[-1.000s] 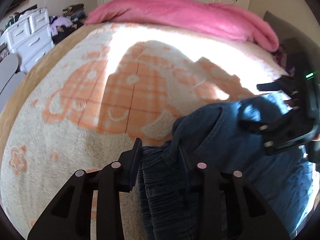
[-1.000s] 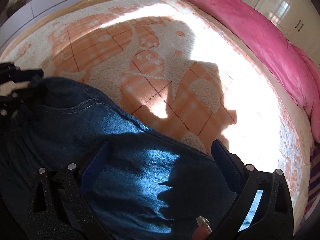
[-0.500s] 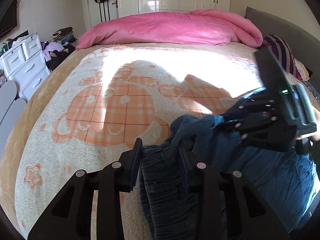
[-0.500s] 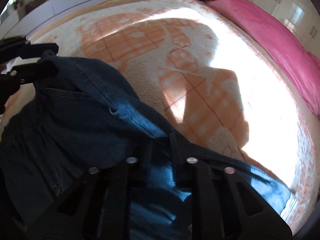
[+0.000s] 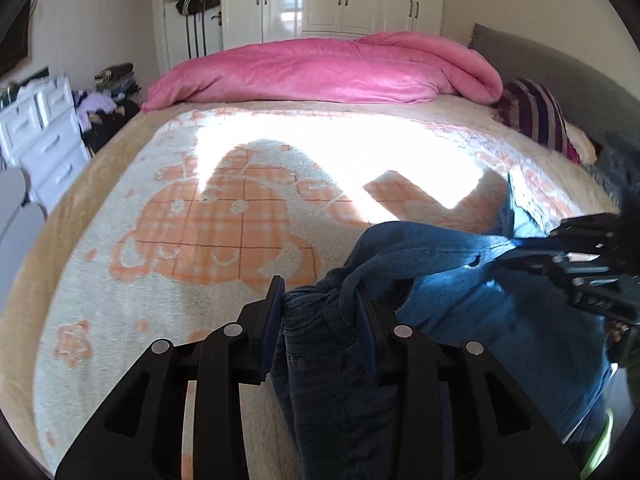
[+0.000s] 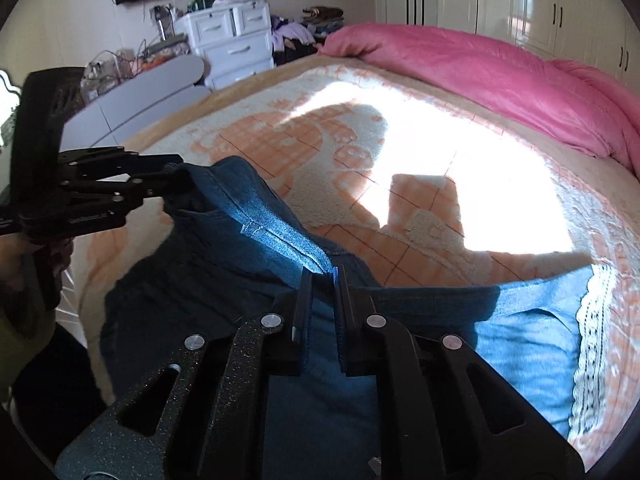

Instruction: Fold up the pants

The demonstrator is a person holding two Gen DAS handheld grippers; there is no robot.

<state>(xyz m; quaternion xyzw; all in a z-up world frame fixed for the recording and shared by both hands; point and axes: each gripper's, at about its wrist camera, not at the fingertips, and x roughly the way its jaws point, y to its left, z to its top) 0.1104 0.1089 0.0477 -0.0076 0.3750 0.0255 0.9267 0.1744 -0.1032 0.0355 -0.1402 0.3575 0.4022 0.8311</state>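
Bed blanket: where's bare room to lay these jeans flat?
Free: the wide blanket between the pink duvet and the jeans. Crowded: the near edge under both grippers, and the striped pillow corner.

No legible text anywhere; small print on left claw (image 6: pixel 170 178) body too blurred.

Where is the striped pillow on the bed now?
In the left wrist view, the striped pillow lies at the far right, beside the pink duvet and the grey headboard.
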